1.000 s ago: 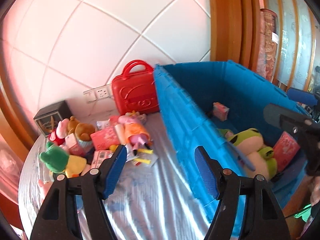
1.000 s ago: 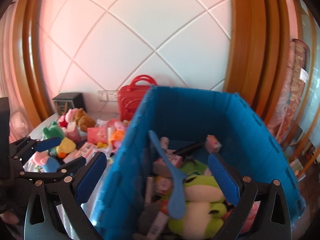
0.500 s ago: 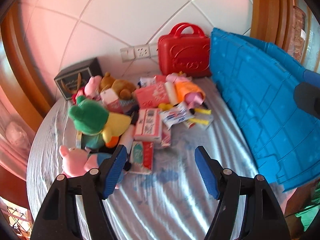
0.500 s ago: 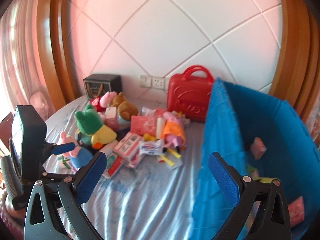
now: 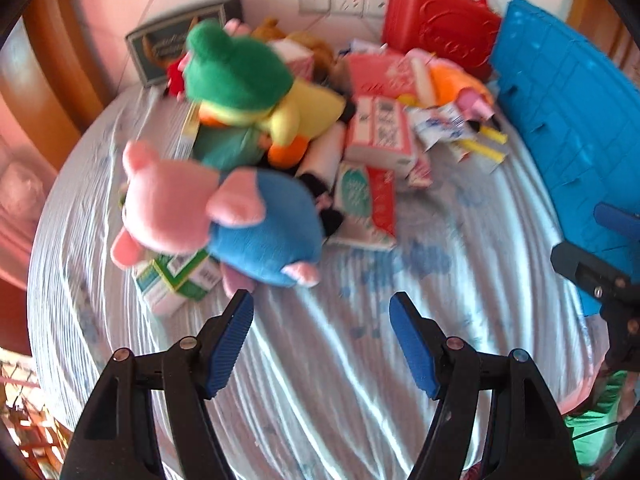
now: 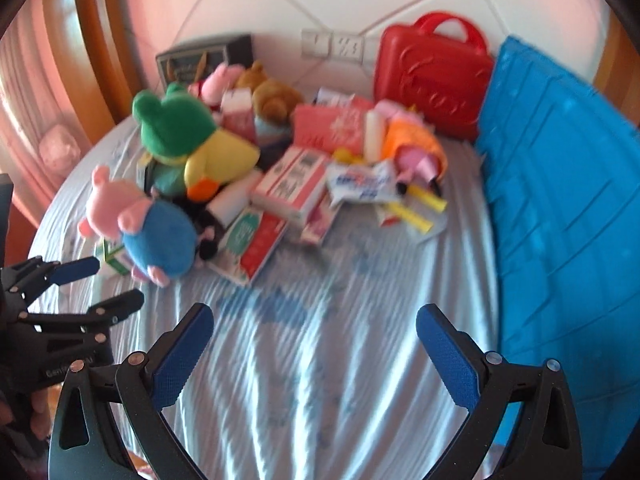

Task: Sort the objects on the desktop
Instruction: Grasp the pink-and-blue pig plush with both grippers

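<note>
From the left wrist we see a green-and-white carton (image 5: 176, 280) under the pink-headed, blue-bodied plush pig (image 5: 240, 220); the right wrist view shows only a sliver of it but shows the brown plush bear (image 6: 274, 98) whole. We count one red plastic case (image 6: 434, 80) and one blue plastic crate (image 6: 568, 216). Our left gripper (image 5: 322, 344) and right gripper (image 6: 314, 354) both gape wide, holding nothing, above the striped cloth (image 6: 320, 360).
</note>
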`<action>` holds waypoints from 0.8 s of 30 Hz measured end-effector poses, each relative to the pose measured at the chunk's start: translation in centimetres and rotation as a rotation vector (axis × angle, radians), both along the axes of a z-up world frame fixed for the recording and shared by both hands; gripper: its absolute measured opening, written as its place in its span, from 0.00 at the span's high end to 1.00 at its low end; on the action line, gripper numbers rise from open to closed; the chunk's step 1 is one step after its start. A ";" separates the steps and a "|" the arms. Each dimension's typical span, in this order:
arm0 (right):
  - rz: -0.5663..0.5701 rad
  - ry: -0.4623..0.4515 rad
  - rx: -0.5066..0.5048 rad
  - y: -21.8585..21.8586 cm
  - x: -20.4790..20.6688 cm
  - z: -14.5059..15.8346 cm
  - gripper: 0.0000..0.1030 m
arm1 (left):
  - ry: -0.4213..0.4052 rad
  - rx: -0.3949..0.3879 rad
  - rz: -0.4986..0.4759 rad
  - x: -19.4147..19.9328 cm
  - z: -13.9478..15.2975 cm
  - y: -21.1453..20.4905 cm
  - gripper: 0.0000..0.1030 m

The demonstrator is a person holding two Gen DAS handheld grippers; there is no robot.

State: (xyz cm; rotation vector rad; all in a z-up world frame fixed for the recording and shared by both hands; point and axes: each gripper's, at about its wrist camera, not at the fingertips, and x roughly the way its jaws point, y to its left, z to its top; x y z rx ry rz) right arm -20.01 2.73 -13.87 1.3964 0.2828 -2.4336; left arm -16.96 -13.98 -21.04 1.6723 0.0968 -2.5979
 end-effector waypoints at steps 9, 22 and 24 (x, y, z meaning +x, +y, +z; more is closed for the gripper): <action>0.089 -0.152 0.008 -5.0 -1.2 -6.4 0.00 | -0.078 -0.058 0.120 2.1 -2.1 -5.8 0.32; -0.064 -0.145 -0.095 -11.2 -1.4 -6.6 0.00 | -0.047 -0.110 -0.099 -5.7 -2.2 -11.5 0.32; -0.084 -0.140 -0.106 -12.0 -1.3 -7.1 0.00 | -0.063 -0.106 -0.162 -6.4 -3.4 -11.2 0.32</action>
